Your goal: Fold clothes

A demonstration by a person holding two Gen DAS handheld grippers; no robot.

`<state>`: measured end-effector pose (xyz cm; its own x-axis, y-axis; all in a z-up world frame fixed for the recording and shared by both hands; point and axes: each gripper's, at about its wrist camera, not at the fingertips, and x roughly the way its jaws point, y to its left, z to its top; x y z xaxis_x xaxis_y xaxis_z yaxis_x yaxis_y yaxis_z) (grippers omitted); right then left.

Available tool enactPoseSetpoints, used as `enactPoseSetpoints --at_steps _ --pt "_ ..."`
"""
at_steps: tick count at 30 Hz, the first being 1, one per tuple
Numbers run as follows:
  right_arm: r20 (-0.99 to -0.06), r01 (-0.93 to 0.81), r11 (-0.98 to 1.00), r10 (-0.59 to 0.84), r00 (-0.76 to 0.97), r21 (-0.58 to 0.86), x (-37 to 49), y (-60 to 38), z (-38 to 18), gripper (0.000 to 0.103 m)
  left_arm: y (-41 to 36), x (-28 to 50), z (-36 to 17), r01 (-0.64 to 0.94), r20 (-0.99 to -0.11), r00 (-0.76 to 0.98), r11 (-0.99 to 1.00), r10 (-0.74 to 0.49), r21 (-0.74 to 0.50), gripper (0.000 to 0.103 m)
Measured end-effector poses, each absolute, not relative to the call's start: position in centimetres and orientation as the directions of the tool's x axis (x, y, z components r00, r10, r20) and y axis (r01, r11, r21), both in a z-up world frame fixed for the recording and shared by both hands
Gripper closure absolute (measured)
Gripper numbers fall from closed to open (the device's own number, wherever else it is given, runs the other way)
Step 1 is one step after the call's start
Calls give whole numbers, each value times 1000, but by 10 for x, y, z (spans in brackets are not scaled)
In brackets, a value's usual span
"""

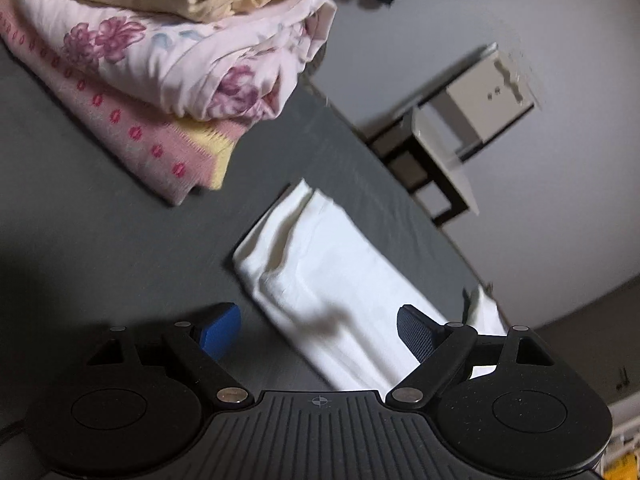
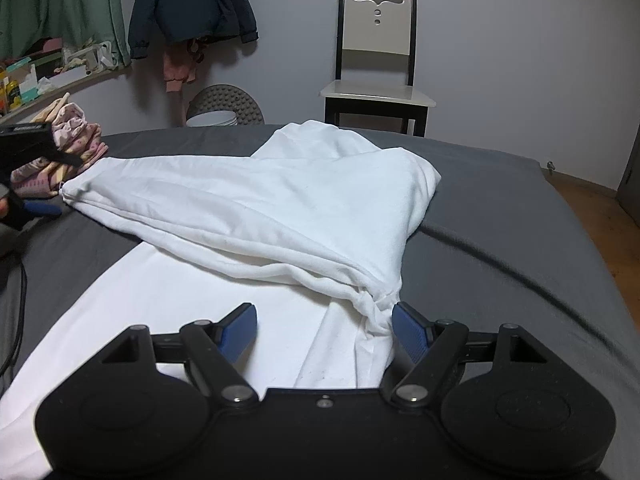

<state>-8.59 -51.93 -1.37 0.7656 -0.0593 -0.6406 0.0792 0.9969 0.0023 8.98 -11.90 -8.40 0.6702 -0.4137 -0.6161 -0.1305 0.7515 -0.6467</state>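
Home bedroom: grey-sheeted bed (image 2: pixel 500 208), hanging jackets (image 2: pixel 192 4), chair (image 2: pixel 376 52).

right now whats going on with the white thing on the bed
A person is folding a white garment on a grey bed with two hand-held grippers. Both the left and right stand open; the cloth bunches against the right one's finger. A stack of folded clothes sits nearby.
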Motion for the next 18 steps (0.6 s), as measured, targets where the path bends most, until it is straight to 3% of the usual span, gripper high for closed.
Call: enactPoseSetpoints --at_steps 12,13,14,15,18 --pt "-578 112 993 -71 813 35 -89 -526 -7 29 -152 110 -105 -115 -455 807 656 -375 -746 19" --pt "-572 118 992 -70 817 47 -88 -527 -7 29 -155 112 -105 -106 -451 810 662 -375 -742 25" --pt "-570 125 991 -72 818 55 -88 -529 -7 29 -157 115 -106 -114 -463 809 676 -361 -728 55" --pt "-571 132 990 -76 817 57 -86 -529 -7 29 -158 119 -108 -142 -491 800 688 -343 -712 77" --pt "-578 133 990 -80 812 50 -84 -526 -8 29 -152 119 -114 -184 -486 812 649 -323 -739 89"
